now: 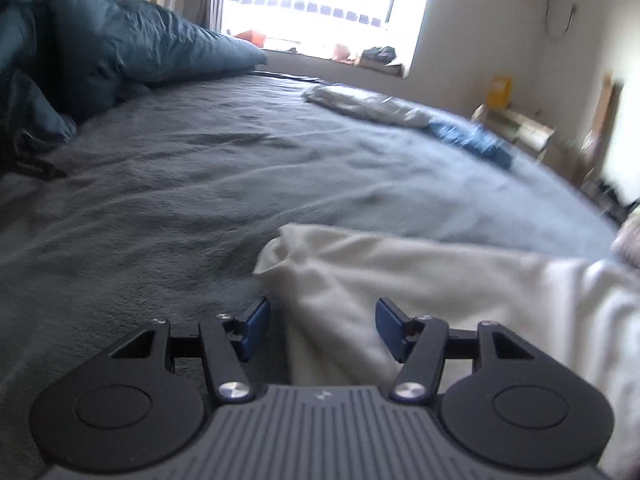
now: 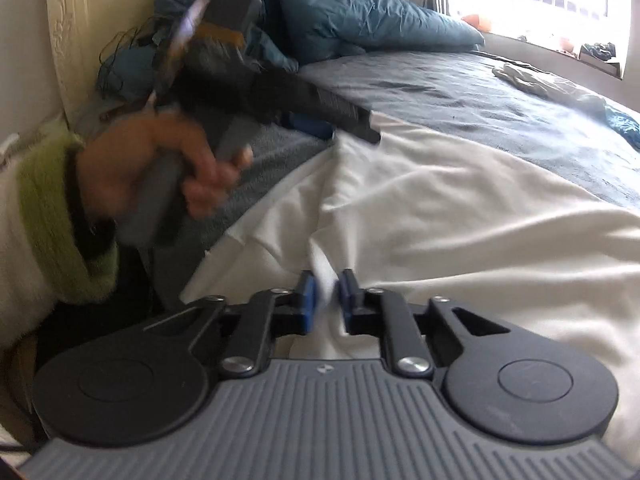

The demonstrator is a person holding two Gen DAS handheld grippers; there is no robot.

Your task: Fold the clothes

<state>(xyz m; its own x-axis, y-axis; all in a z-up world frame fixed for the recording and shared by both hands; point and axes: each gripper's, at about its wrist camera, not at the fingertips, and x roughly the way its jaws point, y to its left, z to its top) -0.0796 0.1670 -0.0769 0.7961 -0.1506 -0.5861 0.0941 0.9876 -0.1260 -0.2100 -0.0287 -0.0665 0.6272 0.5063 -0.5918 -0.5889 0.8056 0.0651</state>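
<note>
Two hand-held grippers: your right hand-held gripper [image 2: 328, 286] pinches the white garment [image 2: 460, 216]; your left hand-held gripper [image 1: 322, 320] stands apart over its edge.

Soft matt white cloth garment [image 2: 460, 208]; seemingly fuzzy bedsheet [image 1: 200, 184].

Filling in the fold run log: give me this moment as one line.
stage: gripping | right tool: shut on white cotton garment | left tool: open over the garment's edge | surface: grey bed sheet
</note>
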